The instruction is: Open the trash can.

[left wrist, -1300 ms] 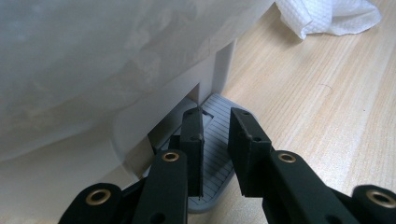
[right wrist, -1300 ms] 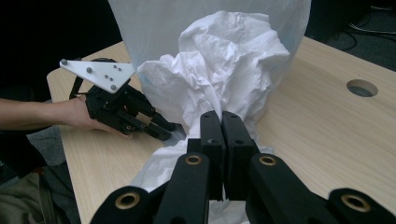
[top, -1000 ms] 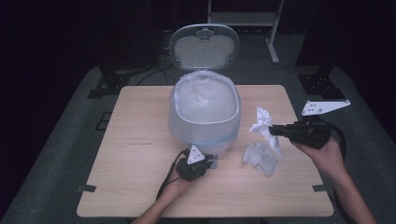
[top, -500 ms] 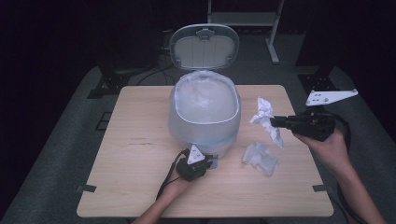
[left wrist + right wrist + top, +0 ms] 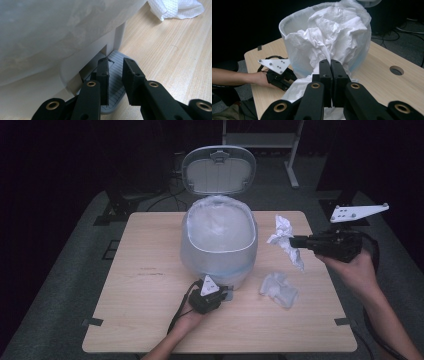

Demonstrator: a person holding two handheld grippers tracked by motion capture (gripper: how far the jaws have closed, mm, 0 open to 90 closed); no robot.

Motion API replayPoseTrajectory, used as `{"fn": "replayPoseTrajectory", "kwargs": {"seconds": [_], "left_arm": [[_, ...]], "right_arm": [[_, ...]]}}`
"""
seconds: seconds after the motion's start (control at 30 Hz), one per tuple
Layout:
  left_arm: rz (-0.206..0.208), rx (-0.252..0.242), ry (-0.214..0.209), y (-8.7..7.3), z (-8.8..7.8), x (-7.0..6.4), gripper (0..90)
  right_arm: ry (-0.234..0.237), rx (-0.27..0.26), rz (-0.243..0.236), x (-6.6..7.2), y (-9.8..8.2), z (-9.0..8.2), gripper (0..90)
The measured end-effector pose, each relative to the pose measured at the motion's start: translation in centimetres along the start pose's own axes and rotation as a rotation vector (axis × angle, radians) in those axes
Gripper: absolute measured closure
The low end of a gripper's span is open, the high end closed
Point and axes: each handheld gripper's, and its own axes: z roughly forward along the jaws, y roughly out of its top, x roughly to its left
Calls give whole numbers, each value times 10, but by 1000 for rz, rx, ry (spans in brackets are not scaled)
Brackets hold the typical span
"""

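My right gripper is clamped on a crumpled paper towel, holding it in the air just right of the bin, whose lid stands open. My left gripper sits at the bin's near foot, jaws narrowed with a small gap, resting on the grey pedal. Another paper wad lies on the table, near the bin's right side.
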Motion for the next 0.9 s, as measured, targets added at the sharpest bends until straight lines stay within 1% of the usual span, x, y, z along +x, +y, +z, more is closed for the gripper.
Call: {"fn": "replayPoseTrajectory", "kwargs": {"seconds": [0.17,0.53,0.9], "left_arm": [[0,-1,1,0,0,0,756],[0,-4,1,0,0,0,754],[-1,-5,-1,0,0,0,754]], "right_arm": [[6,1,-3,1,7,1,881],[18,5,-39,8,27,4,881],[27,11,-58,13,43,9,881]]}}
